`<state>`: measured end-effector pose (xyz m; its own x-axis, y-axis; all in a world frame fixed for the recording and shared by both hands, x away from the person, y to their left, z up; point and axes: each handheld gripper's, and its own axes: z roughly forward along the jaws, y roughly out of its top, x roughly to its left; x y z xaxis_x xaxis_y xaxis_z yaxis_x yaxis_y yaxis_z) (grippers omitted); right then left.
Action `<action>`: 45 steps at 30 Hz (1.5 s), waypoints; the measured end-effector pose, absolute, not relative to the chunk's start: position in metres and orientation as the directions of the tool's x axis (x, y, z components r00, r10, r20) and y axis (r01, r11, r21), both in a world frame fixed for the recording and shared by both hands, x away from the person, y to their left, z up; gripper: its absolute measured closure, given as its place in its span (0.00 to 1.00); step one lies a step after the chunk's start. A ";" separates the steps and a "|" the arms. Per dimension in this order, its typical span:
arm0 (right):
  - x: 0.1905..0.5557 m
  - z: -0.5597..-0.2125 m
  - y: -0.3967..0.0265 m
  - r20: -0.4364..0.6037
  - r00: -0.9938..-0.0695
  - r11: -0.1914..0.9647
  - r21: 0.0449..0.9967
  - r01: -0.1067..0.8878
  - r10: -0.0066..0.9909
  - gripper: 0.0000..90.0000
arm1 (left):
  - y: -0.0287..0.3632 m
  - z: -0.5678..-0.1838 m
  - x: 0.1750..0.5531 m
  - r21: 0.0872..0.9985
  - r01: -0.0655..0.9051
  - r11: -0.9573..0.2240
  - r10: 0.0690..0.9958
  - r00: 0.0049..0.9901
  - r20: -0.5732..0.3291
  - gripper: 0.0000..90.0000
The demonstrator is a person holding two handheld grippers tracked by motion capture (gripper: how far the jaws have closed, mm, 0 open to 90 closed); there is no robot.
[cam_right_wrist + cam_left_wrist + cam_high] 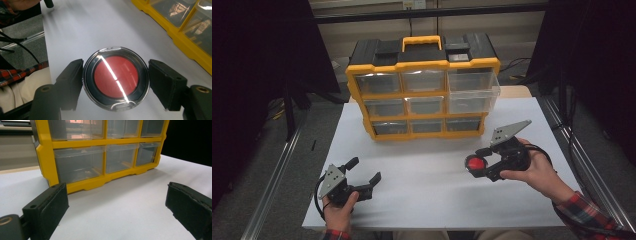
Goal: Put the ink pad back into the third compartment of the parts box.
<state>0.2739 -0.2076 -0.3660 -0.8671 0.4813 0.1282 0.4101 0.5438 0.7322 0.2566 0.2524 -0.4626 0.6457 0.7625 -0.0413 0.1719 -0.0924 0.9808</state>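
Clamping a round red-filled compact by its rim just above the white counter, the right hand-held gripper likely keeps it level for the yellow drawer organizer, while the left hand-held gripper rests wide open, empty; no readable writing.

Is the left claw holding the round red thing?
No, the left claw is open with nothing in it, while the right claw grips the round red compact between its pads.
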 end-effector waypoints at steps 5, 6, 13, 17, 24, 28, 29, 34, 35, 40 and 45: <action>0.275 -0.360 -0.208 0.124 -0.868 0.545 0.733 0.407 0.481 0.33 | 0.251 -0.463 0.256 0.982 0.173 -0.078 0.763 0.644 -0.053 0.05; 0.276 -0.359 -0.208 0.123 -0.867 0.546 0.732 0.407 0.482 0.33 | 0.252 -0.463 0.257 0.981 0.173 -0.088 0.763 0.645 -0.045 0.05; 0.278 -0.352 -0.209 0.124 -0.870 0.547 0.733 0.404 0.476 0.33 | 0.251 -0.463 0.256 0.982 0.173 -0.078 0.763 0.644 -0.053 0.05; 0.279 -0.348 -0.209 0.119 -0.872 0.550 0.733 0.399 0.474 0.33 | 0.252 -0.462 0.256 0.981 0.171 -0.091 0.762 0.646 -0.042 0.05; 0.281 -0.342 -0.210 0.122 -0.872 0.548 0.734 0.401 0.474 0.33 | 0.251 -0.463 0.256 0.982 0.175 -0.072 0.765 0.642 -0.058 0.05; 0.282 -0.338 -0.210 0.123 -0.874 0.545 0.738 0.397 0.470 0.33 | 0.251 -0.463 0.256 0.982 0.176 -0.071 0.763 0.643 -0.060 0.05; 0.282 -0.337 -0.210 0.123 -0.873 0.545 0.737 0.399 0.472 0.33 | 0.251 -0.463 0.256 0.982 0.176 -0.072 0.763 0.643 -0.059 0.05; 0.283 -0.331 -0.210 0.120 -0.874 0.541 0.743 0.394 0.471 0.33 | 0.251 -0.463 0.256 0.982 0.177 -0.070 0.763 0.643 -0.062 0.05; 0.283 -0.330 -0.210 0.120 -0.875 0.540 0.745 0.392 0.469 0.33 | 0.251 -0.463 0.256 0.982 0.177 -0.070 0.763 0.643 -0.062 0.05; 0.284 -0.324 -0.209 0.119 -0.875 0.543 0.743 0.391 0.468 0.33 | 0.251 -0.463 0.256 0.982 0.176 -0.071 0.763 0.643 -0.061 0.05; 0.286 -0.320 -0.210 0.113 -0.875 0.542 0.745 0.388 0.470 0.33 | 0.251 -0.463 0.257 0.982 0.176 -0.071 0.761 0.645 -0.061 0.05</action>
